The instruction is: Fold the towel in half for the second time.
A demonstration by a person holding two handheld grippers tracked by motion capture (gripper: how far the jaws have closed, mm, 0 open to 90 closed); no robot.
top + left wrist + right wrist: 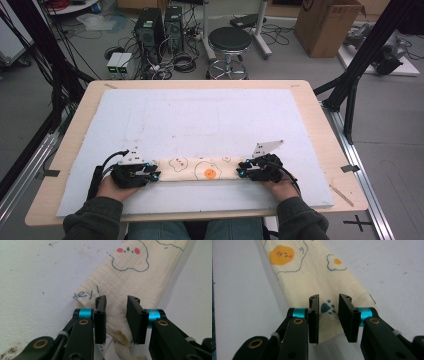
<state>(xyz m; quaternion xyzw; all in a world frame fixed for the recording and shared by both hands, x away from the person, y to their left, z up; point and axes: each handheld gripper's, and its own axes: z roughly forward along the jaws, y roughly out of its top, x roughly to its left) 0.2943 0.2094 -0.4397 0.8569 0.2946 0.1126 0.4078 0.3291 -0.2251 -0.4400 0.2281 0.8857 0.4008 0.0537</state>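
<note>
Lying along the near edge of the surface (200,110), a cream cloth (197,169) folded into a narrow strip stretches between the two grippers, printed with fried eggs, a blushing cloud and a small blue paw. The white mat on the surface carries it, and the strip runs parallel to that near edge, roughly centred between the left and right sides.

The left gripper (156,175) sits at the strip's left end, pointing right along it, held low and nearly level by the left hand (111,188), whose forearm comes in from the near edge. In the left gripper view its fingers (100,318) stand parted, with the bunched end of the cloth (130,277) lying in the gap; whether the pads press on the fabric cannot be told.

The right gripper (241,173) mirrors it at the strip's right end, pointing left, with the right hand (281,189) behind it close to the near edge. In the right gripper view its fingers (346,317) are likewise apart, straddling the cloth's end just over the paw print (327,308), the fabric lying flat between them without visible pinching.
</note>
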